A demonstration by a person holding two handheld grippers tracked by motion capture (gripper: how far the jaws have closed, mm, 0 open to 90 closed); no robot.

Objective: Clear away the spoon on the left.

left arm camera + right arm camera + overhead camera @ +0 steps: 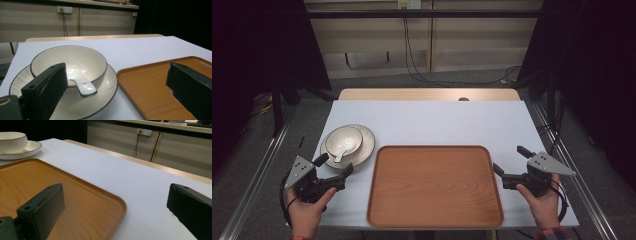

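Cream ceramic bowl (343, 141), dark-rimmed, with a white spoon (345, 148) inside, sits on a matching ribbed plate (366, 141) just beyond the left gripper (334, 166), whose fingers gape empty. Right gripper (508, 161), fingers likewise spread and empty, flanks the rectangular wooden tray (435, 186).

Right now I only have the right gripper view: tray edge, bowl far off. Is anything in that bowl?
Observer: Yes, a white spoon lies in the bowl, its handle over the near rim.
Operator: Where is the left tool?
Observer: The left tool sits at the near edge of the plate under the bowl, jaws open, nothing between them.
Operator: Anything on the tray?
Observer: No, the whole tray is bare; it lies between the two tools.
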